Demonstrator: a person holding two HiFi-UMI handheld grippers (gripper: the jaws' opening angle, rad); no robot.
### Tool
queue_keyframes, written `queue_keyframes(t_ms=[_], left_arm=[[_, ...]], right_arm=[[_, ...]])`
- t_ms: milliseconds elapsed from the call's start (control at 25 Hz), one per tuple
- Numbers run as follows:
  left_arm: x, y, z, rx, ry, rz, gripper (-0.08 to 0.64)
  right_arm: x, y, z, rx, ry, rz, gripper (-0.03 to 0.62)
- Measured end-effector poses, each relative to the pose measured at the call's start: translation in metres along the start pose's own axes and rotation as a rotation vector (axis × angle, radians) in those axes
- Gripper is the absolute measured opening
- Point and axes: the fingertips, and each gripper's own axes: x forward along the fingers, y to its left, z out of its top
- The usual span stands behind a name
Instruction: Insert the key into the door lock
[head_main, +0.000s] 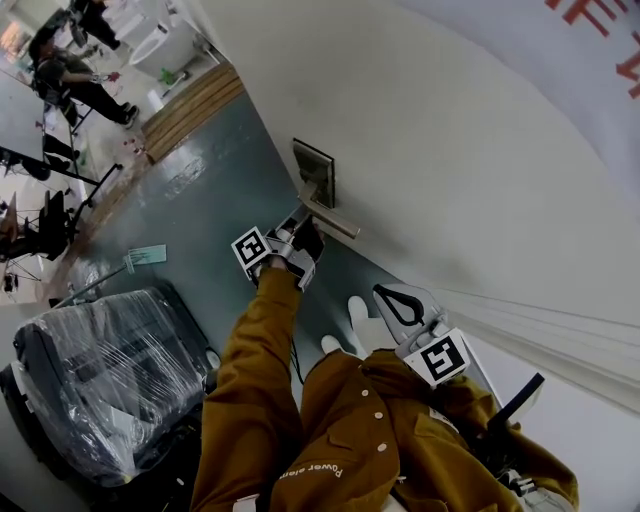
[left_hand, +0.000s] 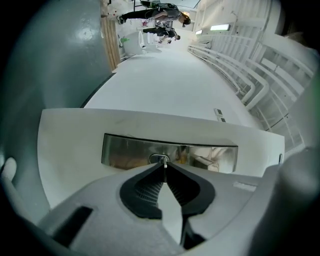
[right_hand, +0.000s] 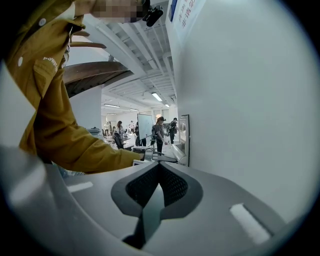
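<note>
My left tool (left_hand: 164, 166) clamps the key (left_hand: 164, 162), tip at the keyhole (left_hand: 157, 159) of the lock plate (left_hand: 125, 150), lever handle (head_main: 338, 224) just beside. My right tool (right_hand: 159, 163) is closed, empty.

Grey-green floor (head_main: 200, 190) is spreading beside the plastic-wrapped furniture (head_main: 100, 380) — wooden boards (head_main: 190, 105) are lying well beyond it.

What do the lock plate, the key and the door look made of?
Lock plate: polished metal, it seems; it mirrors the room. Key: likely metal; only a small silvery tip shows between the left gripper's jaws. Door: smooth matt white, painted or laminated; core unclear.
</note>
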Motion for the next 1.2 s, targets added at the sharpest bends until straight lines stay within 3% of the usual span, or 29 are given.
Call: queue_keyframes(t_ms=[120,240,400,520,680,840,1040,1200], left_arm=[[0.003,0.001,0.002,0.050,0.012,0.003,0.033],[0.005,0.000,0.000,0.095,0.022,0.009,0.135],[-0.002,0.006,0.000,0.195,0.023,0.070,0.160],[-0.023,0.019,0.000,0.354,0.019,0.223,0.181],[-0.056,0.008,-0.003,0.548,-0.015,0.343,0.159],[-0.092,-0.017,-0.015,0.844,-0.067,0.475,0.115],[-0.134,-0.072,-0.044,1.055,-0.171,0.529,0.014],[-0.154,-0.109,-0.078,1.163,-0.188,0.536,0.005]], right_arm=[[0.003,0.002,-0.001,0.005,-0.010,-0.001,0.006],[0.002,0.002,-0.002,0.007,-0.009,-0.007,0.006],[-0.002,-0.001,0.002,0.013,-0.022,-0.014,0.006],[-0.005,-0.001,0.007,0.020,-0.044,-0.012,0.006],[-0.007,0.002,0.009,0.065,-0.026,-0.012,0.006],[-0.005,0.005,0.009,0.092,0.029,-0.014,0.006],[0.003,0.020,0.021,0.082,-0.021,0.037,0.006],[0.008,0.030,0.030,0.085,-0.040,0.067,0.006]])
